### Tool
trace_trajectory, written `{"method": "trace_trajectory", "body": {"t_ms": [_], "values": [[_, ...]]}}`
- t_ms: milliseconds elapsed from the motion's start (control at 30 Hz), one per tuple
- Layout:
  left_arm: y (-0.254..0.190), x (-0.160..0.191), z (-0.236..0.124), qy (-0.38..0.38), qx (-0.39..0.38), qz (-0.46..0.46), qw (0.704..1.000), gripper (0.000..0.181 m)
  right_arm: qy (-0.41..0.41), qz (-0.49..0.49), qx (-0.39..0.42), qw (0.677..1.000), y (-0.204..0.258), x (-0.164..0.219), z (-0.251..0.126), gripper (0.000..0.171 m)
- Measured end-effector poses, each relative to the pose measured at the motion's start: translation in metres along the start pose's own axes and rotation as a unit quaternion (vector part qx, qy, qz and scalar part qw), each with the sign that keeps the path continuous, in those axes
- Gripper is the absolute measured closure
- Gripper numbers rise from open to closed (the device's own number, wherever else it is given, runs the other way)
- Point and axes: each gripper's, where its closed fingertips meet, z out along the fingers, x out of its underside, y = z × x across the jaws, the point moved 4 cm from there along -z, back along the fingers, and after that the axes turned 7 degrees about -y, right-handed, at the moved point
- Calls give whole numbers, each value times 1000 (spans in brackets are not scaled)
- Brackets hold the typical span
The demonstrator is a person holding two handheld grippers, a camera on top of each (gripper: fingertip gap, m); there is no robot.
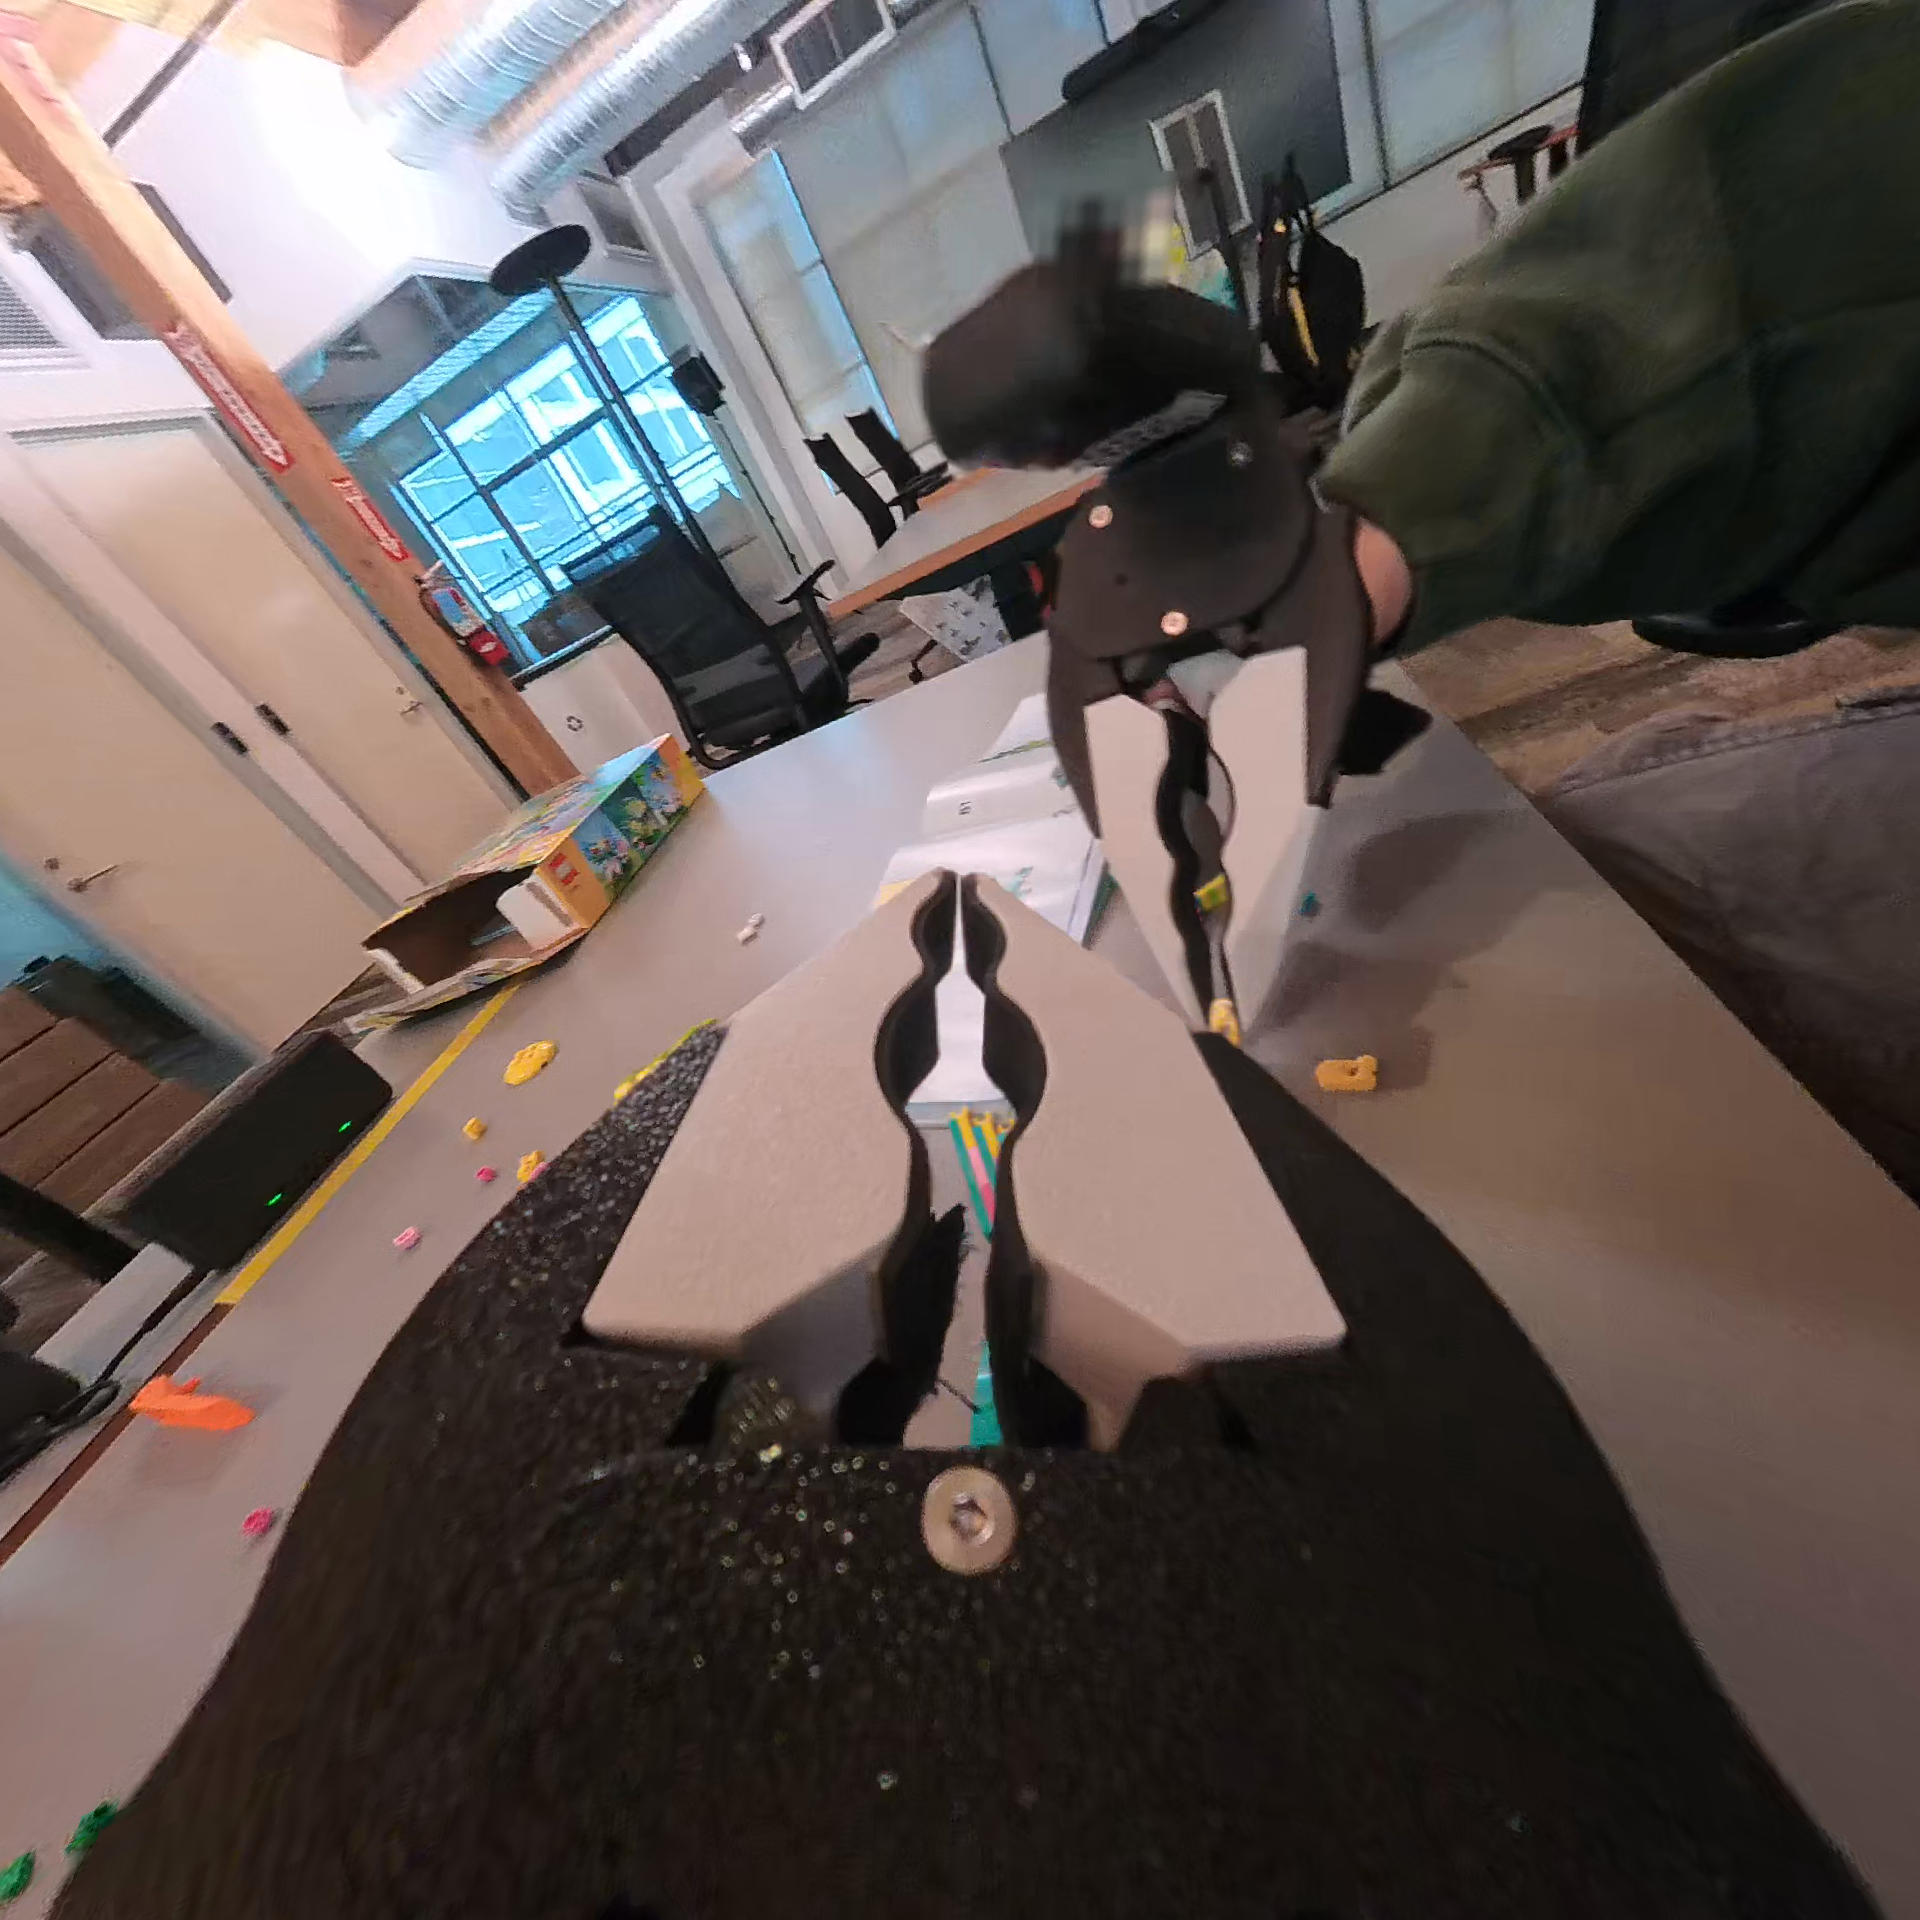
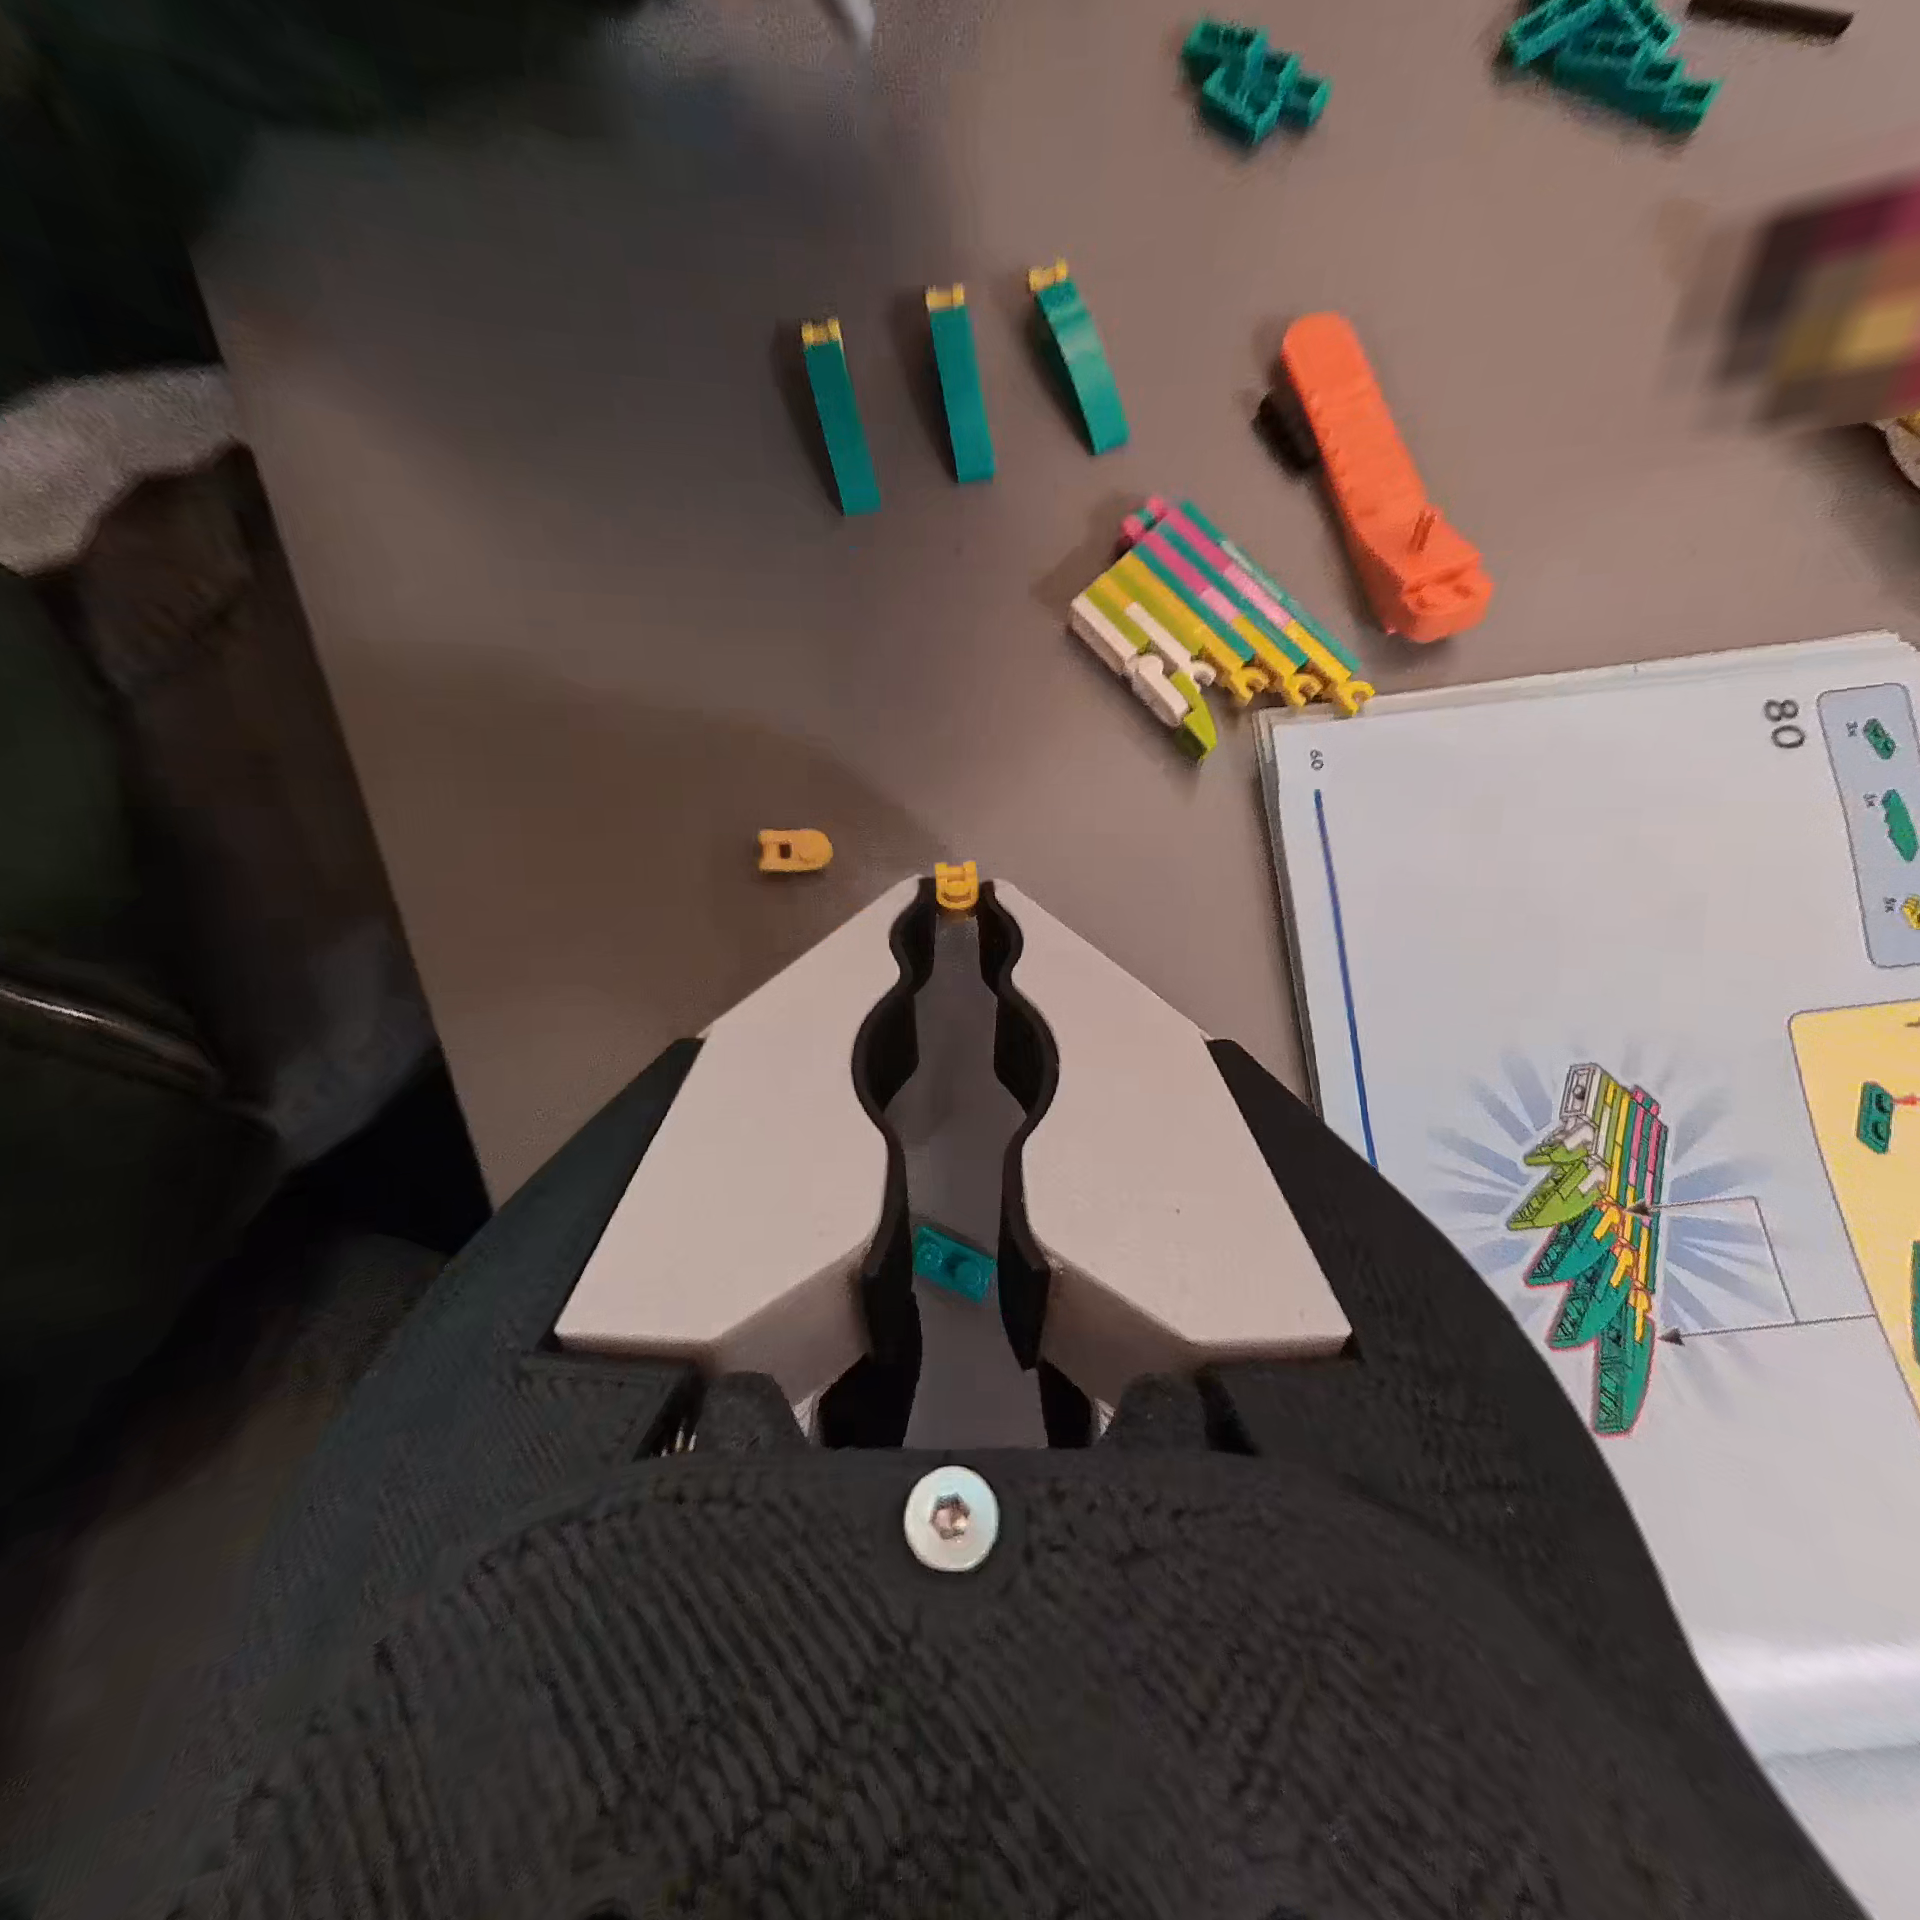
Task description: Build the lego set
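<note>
My right gripper [image 2: 956,891] is shut on a small yellow clip piece [image 2: 955,886] at its fingertips, low over the grey table [image 2: 582,623]. It also shows in the left wrist view [image 1: 1218,1013], tips down at the table. A second yellow clip piece [image 2: 795,850] lies just left of it. Three teal curved bricks [image 2: 958,384] with yellow clips lie in a row ahead. A striped multicolour wing assembly [image 2: 1205,613] lies to the right of them. My left gripper [image 1: 958,883] is shut and empty, raised above the table.
An orange brick separator [image 2: 1371,478] lies by the wing. The open instruction booklet [image 2: 1558,935] lies at right. Teal brick clusters [image 2: 1252,78] sit at the far edge. A small teal plate [image 2: 954,1262] lies under my right gripper. The set's box [image 1: 582,842] and scattered small pieces [image 1: 530,1062] lie at left. My right fingertips sit around 12 centimeters from my left ones.
</note>
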Motion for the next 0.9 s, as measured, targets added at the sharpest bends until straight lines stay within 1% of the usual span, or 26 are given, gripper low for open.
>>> {"method": "trace_trajectory", "body": {"t_ms": [133, 300, 467, 733, 800, 867, 900], "values": [[9, 1, -3, 6, -34, 8, 999, 181, 4, -11, -4, 1000, 0, 6, 2, 164], [14, 0, -5, 1, -53, 6, 999, 181, 13, -28, -6, 1000, 1, 8, 1, 163], [17, 0, -7, 0, -62, -3, 998, 181, 8, -14, -15, 1000, 4, 8, 0, 155], [21, -1, -9, -2, -74, -2, 997, 181, 16, -7, -4, 1000, 4, 10, -4, 138], [27, -6, -13, -12, -104, 16, 994, 181, -8, -18, 13, 1000, 1, 3, -9, 144], [37, -15, -23, -35, -154, 50, 986, 181, -56, -18, 25, 998, -3, -12, -17, 158], [42, -20, -29, -47, -178, 67, 981, 181, -74, -22, 32, 997, -6, -19, -21, 168]]}}
